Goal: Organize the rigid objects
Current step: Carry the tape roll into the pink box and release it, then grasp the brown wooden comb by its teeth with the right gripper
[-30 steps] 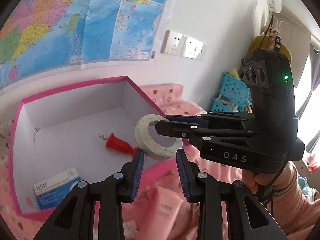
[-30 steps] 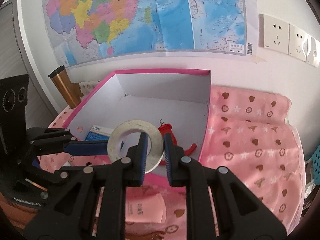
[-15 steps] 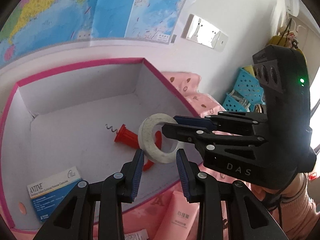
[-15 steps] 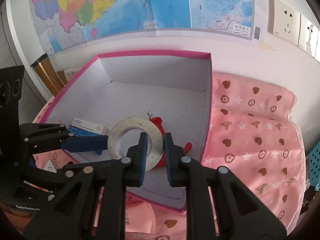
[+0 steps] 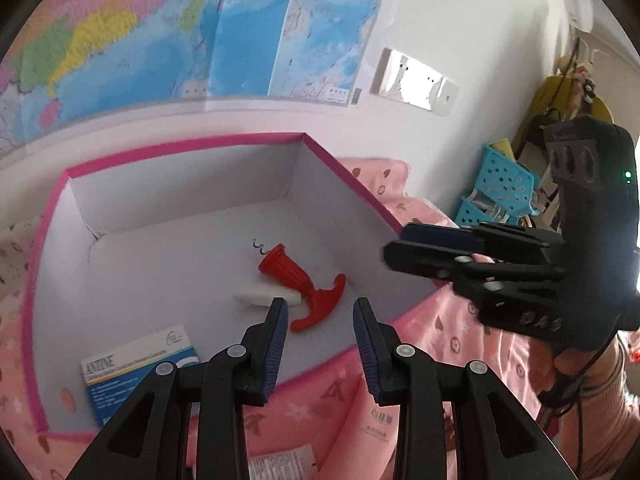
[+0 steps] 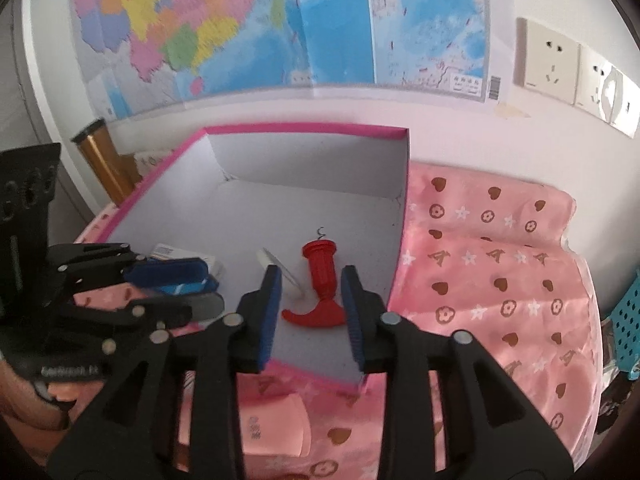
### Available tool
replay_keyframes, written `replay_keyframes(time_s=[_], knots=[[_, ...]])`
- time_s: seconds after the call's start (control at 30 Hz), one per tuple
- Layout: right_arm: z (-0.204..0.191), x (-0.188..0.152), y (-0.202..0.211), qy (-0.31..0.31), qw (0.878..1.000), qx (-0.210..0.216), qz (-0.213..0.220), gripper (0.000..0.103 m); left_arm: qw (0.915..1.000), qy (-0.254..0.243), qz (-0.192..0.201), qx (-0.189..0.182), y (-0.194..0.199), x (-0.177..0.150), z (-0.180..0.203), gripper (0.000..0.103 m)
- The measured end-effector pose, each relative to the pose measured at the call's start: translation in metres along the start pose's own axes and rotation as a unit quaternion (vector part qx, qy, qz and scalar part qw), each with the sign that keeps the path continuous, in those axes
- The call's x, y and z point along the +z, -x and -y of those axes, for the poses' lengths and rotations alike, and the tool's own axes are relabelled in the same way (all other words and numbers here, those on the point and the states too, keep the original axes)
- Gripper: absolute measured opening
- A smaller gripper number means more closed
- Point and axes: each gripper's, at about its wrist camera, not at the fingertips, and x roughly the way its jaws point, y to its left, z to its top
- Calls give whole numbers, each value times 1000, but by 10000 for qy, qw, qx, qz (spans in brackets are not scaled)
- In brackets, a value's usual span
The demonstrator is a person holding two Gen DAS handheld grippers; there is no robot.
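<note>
The right tool [image 6: 310, 300] has just been opening and now gapes with nothing between its pads. The tape roll [image 5: 266, 298] lies inside the pink box [image 5: 352, 182], leaning against the red corkscrew [image 5: 308, 284]. The left tool [image 5: 320, 318] hangs open and empty above the box's near edge.

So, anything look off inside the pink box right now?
The tape roll is not lying flat: it rests tilted against the red corkscrew in the pink box. The right tongs have just been opening, with nothing between their jaws. The medicine box lies flat.
</note>
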Motion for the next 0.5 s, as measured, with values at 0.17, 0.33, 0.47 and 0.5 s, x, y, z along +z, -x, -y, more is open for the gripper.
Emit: replay_keyframes(time_s=[0.17, 0.33, 0.47, 0.5], knots=[[5, -20, 15, -197, 9998, 67, 13, 37, 10000, 38, 26, 46, 10, -10, -8, 35], [10, -37, 28, -424, 9987, 270, 114, 39, 9998, 22, 199, 7, 28, -20, -9, 34], [9, -55, 35, -500, 9979, 419, 28, 40, 9994, -143, 286, -93, 43, -31, -1, 35], [9, -60, 36, -513, 9977, 446, -17, 40, 9993, -205, 284, -104, 46, -35, 1, 35]])
